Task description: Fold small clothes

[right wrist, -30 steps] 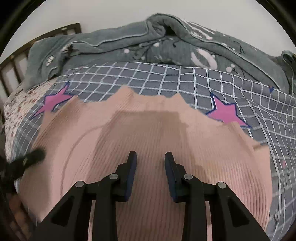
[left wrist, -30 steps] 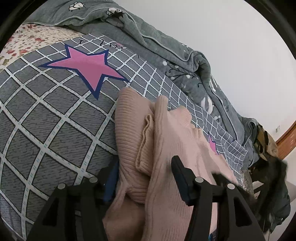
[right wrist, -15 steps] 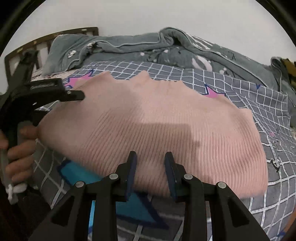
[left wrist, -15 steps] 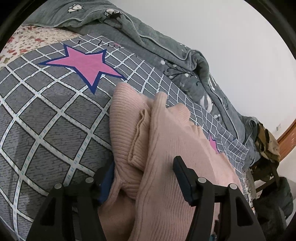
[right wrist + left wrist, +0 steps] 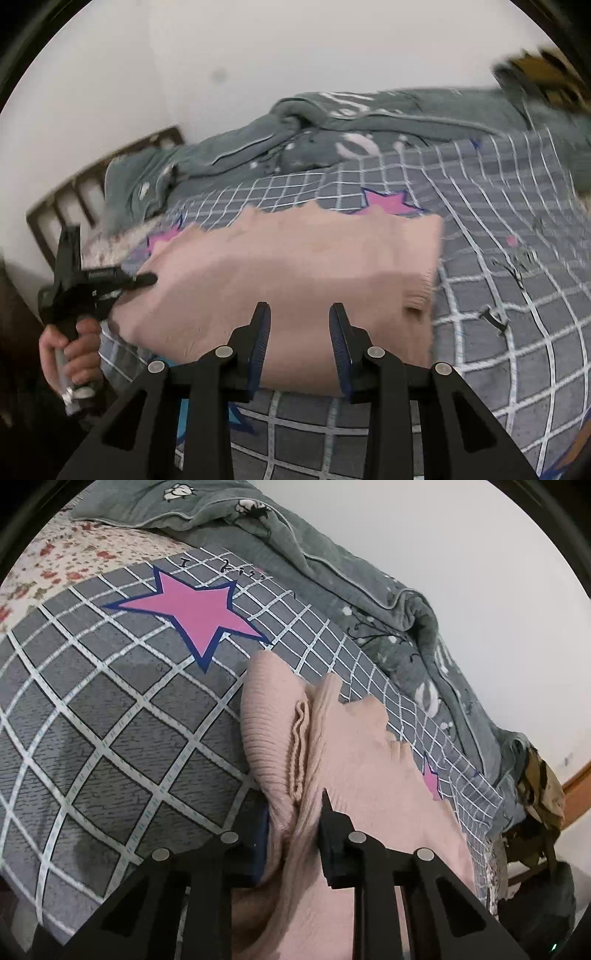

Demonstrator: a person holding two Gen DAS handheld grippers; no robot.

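Note:
A pale pink ribbed sweater (image 5: 295, 266) lies folded into a rectangle on the grey checked bed cover (image 5: 498, 325). In the left wrist view the sweater (image 5: 354, 760) shows its bunched left end. My left gripper (image 5: 293, 812) is shut on that end of the sweater, with fabric pinched between the jaws. It also shows in the right wrist view (image 5: 144, 278), held by a hand at the sweater's left edge. My right gripper (image 5: 299, 325) is open and empty, hovering above the sweater's near edge.
A rumpled grey duvet (image 5: 332, 136) lies along the far side of the bed by the white wall. A dark wooden headboard (image 5: 74, 192) stands at the left. A chair piled with clothes (image 5: 539, 812) stands past the bed's end. Pink stars (image 5: 192, 609) mark the cover.
My left gripper has closed from open onto the sweater's left end. My right gripper has pulled back and up off the sweater, staying open.

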